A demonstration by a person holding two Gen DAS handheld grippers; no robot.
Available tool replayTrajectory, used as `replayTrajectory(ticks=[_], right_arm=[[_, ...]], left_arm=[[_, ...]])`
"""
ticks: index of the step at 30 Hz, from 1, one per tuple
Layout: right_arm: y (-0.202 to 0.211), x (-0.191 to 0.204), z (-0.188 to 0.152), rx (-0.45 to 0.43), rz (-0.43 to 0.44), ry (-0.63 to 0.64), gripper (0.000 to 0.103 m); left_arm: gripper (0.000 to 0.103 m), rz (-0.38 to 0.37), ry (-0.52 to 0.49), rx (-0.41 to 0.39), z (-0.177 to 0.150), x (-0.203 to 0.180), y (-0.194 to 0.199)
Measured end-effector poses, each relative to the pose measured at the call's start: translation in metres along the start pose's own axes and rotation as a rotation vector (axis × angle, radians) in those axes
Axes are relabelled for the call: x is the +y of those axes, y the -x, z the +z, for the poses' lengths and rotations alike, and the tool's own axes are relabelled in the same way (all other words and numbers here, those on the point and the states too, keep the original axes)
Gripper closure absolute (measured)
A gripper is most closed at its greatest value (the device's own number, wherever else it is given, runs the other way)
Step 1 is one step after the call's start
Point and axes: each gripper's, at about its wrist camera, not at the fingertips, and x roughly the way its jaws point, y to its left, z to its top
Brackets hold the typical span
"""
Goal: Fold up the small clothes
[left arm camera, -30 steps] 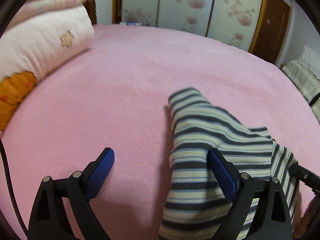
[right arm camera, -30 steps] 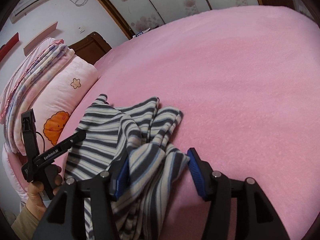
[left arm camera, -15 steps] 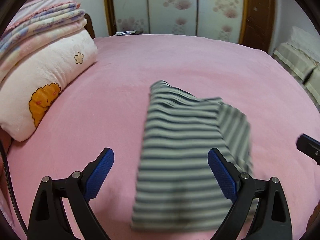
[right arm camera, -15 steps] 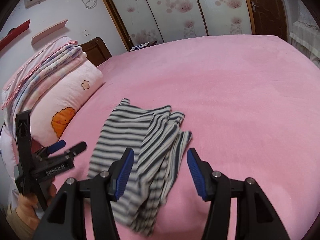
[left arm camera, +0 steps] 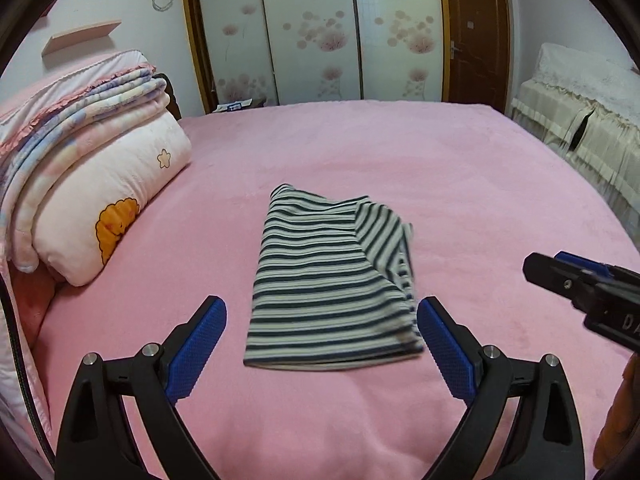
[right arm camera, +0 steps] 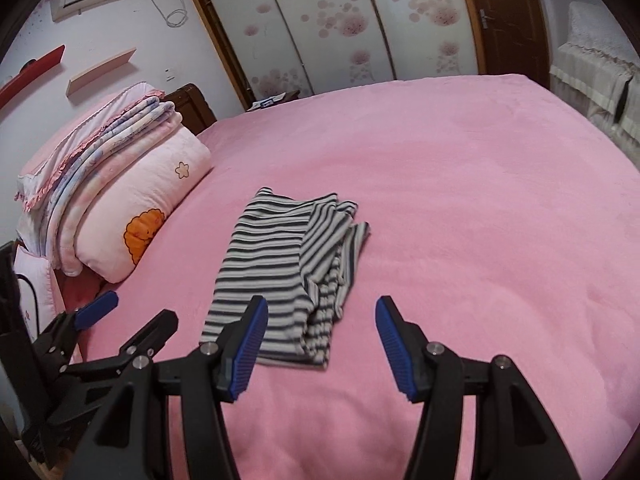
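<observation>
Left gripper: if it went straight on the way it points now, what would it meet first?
Most likely the striped garment. The left gripper is open and empty, angled down at the pink bedspread, with the folded cloth lying centred ahead between its fingers. Nothing stands in between, though depth is hard to judge.

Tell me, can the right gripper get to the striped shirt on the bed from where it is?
Probably yes. The right gripper is open and empty, and the striped shirt lies flat on the pink bedspread just ahead of it. Nothing sits between them; the left gripper is off to the side.
</observation>
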Motion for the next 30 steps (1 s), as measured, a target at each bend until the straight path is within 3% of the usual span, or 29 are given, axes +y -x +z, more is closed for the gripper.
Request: replayTrajectory(ticks=[9,17,26,30], right_arm=[[0.071,0.018,-0.016,-0.080,-0.100,0.067,0.046],[0.157,0.014,-0.043,-0.142,-0.165,0.113,0.046],[0.239,-0.016,-0.093,-0.148,-0.230,0.133,0.046],[0.271,-0.031,-0.121,-0.154,-0.250,0.131,0.046]], left_arm=[[0.005,-0.030,0.051,-0.035,-0.005,-0.019,0.066],[0.001,-0.082,0.115,-0.087,-0.032,-0.051,0.155],[0.001,-0.124,0.147,-0.015,-0.085,-0.102,0.219],[0.001,-0.124,0.129,-0.022,-0.104,-0.126,0.248]])
